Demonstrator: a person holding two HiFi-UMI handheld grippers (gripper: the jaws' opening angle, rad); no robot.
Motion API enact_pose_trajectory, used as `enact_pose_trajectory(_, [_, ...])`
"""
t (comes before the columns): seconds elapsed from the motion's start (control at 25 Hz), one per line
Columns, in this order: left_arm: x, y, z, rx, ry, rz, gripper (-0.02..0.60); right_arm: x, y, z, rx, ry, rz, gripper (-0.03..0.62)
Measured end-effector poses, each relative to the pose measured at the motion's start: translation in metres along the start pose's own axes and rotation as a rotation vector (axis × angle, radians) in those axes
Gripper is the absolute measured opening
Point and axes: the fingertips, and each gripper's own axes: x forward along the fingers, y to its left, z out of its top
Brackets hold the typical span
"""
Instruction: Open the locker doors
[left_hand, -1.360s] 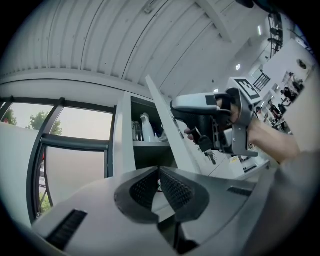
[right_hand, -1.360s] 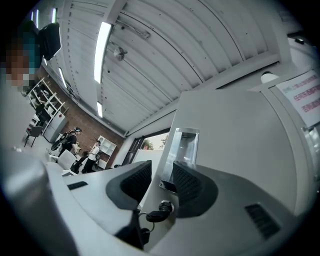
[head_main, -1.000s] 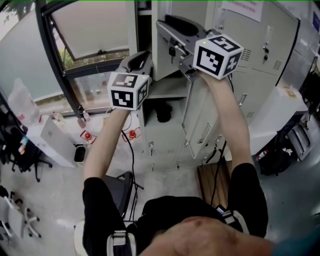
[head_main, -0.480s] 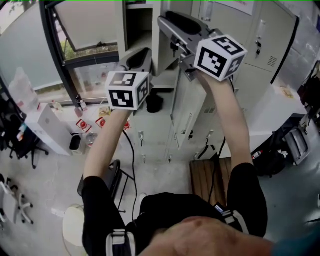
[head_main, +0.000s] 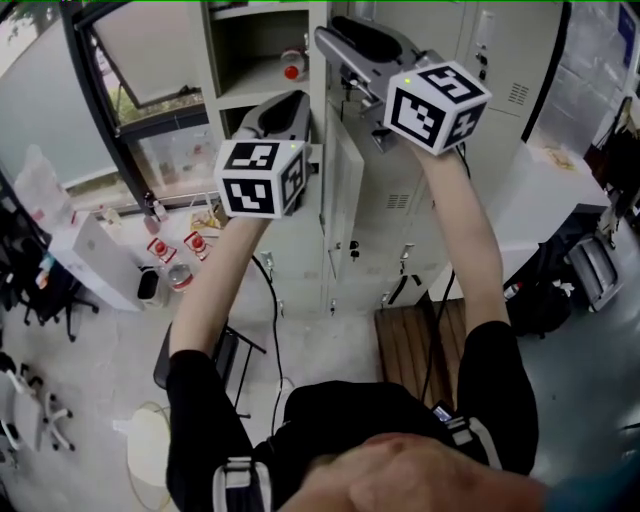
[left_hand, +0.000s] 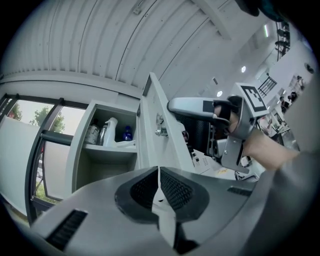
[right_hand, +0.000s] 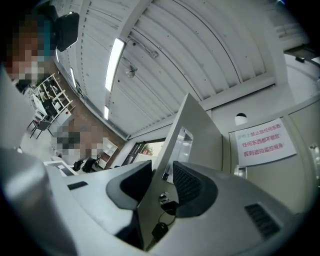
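Pinching the door (right_hand: 197, 130) by its free edge in the right gripper (right_hand: 161, 176), fingers (right_hand: 192, 182) closed on the sheet metal just above the lock (right_hand: 164, 198) and its hanging key (right_hand: 159, 231); gripping there, far from the hinge, most likely for leverage and to stay clear of the key; judging the step as mid-swing, with the door edge-on in the head view and well away from its frame; seeing beside it an open locker (left_hand: 82, 165) with a shelf (left_hand: 112, 146) carrying a white spray bottle (left_hand: 111, 131) and a blue bottle (left_hand: 127, 133); holding the left gripper (left_hand: 159, 172) up near that open compartment, fingers pressed together on nothing, probably kept close as a spare for another door; noting more lockers (head_main: 500, 60) to the right with doors shut, and a notice (right_hand: 260, 140) on one, so counting the task as only partly done; expecting next a wider swing, then a release and a reach for the next latch; watching for the thin edge slipping out of the pads, or for the door knocking the left gripper, parked just beside its path; guessing at a light door, free on its hinges; cannot tell whether the shut doors are locked.
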Motion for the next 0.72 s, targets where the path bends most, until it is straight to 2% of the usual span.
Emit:
enact_pose_trajectory(0.4, [0.027,-0.067,-0.003,0.025,0.021,-0.088,0.009,-0.058,-0.042,0.000,0.046,-0.010,-0.090,0.120])
enact_pose_trajectory(0.72, [0.030,-0.094,-0.002,0.054,0.009,-0.113,0.009,-0.078,-0.058,-0.005,0.112,-0.035,-0.117,0.117])
